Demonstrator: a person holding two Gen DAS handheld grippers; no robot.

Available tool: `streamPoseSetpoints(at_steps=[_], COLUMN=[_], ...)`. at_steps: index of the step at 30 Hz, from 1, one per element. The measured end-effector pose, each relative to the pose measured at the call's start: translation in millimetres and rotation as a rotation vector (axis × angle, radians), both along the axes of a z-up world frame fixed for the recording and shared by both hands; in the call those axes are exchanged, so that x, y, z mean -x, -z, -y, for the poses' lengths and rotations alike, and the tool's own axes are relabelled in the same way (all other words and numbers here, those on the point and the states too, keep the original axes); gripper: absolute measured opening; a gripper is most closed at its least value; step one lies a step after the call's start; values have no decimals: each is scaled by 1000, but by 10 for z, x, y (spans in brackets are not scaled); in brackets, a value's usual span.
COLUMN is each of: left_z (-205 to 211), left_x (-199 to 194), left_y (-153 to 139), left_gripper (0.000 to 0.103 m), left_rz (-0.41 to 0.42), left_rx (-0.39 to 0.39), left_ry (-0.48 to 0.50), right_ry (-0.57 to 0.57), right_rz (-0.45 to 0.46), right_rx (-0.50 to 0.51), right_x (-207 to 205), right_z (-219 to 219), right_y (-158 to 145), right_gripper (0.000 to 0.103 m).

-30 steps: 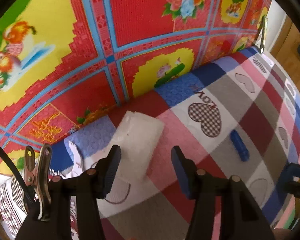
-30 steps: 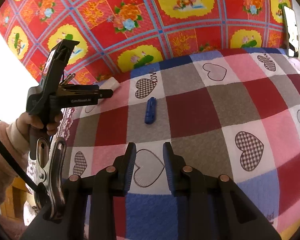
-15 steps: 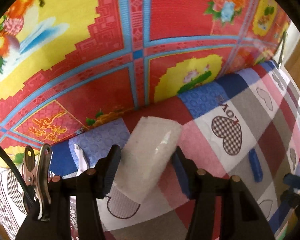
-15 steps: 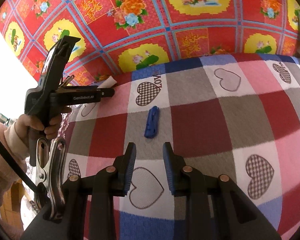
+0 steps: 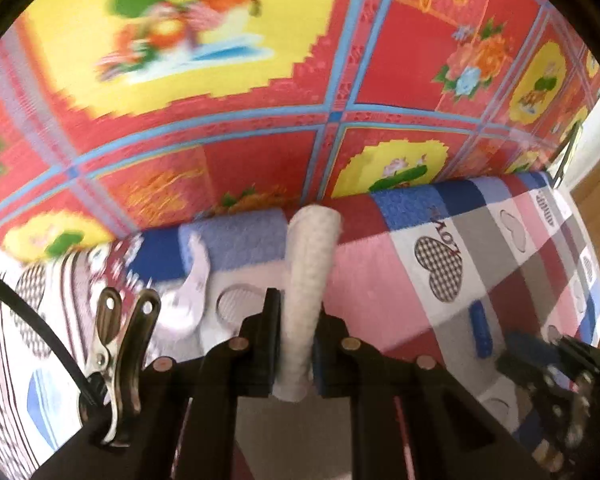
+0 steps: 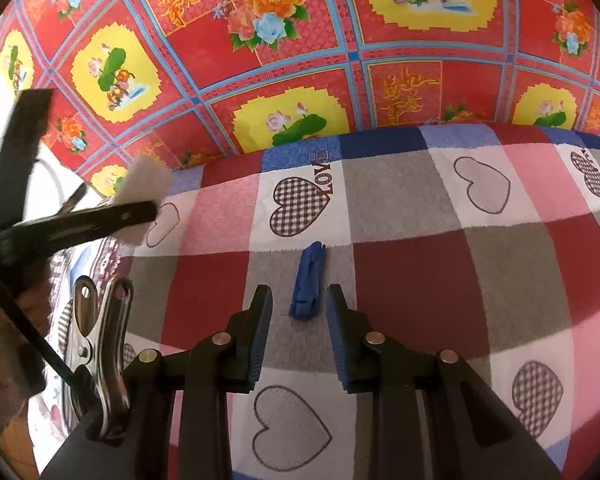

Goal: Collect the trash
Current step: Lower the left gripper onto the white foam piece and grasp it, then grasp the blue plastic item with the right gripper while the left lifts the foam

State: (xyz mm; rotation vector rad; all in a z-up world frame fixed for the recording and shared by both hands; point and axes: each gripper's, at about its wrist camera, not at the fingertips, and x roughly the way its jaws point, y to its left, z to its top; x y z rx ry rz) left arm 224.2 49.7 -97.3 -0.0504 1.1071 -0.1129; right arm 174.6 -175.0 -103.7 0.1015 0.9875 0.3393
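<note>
A white folded tissue (image 5: 310,280) stands on edge between the fingers of my left gripper (image 5: 298,308), lifted off the checked heart blanket (image 5: 380,280). The jaws are closing and the pads press on both its sides. From the right wrist view the same tissue (image 6: 146,178) sticks out above the left gripper (image 6: 140,212) at the far left. A small blue plastic piece (image 6: 309,280) lies on a grey square of the blanket (image 6: 420,240). My right gripper (image 6: 298,292) is open, one finger on each side of the piece's near end, not touching it.
A red and yellow floral cloth (image 6: 300,60) rises like a wall behind the blanket. The blanket's left edge drops off near a person's hand (image 6: 4,320). Wooden floor (image 5: 596,208) shows past the blanket's far right end.
The left jaws have gone from wide around the flat tissue to closed on it, and it now stands lifted and on edge. My right gripper has come closer to the blue piece.
</note>
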Motion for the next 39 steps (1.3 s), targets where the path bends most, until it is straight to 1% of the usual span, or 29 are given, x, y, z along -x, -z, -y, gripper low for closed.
streamPoseSetpoints(at_steps=[7, 10, 13, 15, 16, 17, 21, 23, 26, 34, 39], left_z=[-212, -219, -341, -389, -405, -435, -528, -587, -662, -906, -1111], left_x=[491, 614, 769, 869, 908, 961, 1104, 1188, 1291, 1632, 1906], left_y=[-195, -292, -326, -326, -323, -334, -372, -407, -452, -585, -664], left_gripper=[14, 14, 14, 14, 14, 14, 14, 14, 14, 14, 14], left_rz=[10, 7, -2, -12, -13, -14, -10, -3, 10, 34, 52], left_rx=[35, 43, 66, 70, 69, 70, 79, 79, 81, 92, 92], left_ry=[-103, -151, -201, -229, -240, -251, -295, -317, -342, -372, -379], right_ry=[-20, -38, -60, -70, -70, -72, -73, -70, -82, -159, -191], right_rz=[2, 25, 50, 65, 69, 72, 64, 50, 65, 128, 133], right_rx=[37, 72, 107, 137, 148, 155, 145, 112, 98, 47, 17], right_x=[-90, -93, -92, -88, -86, -87, -92, -82, 1, 456, 804], right_z=[-90, -150, -204, -236, -243, -243, -227, -223, -294, -671, -1000], right_y=[72, 75, 78, 83, 87, 90, 79, 51, -46, -466, -603], right_gripper=[29, 29, 29, 26, 19, 17, 17, 16, 16, 16, 16])
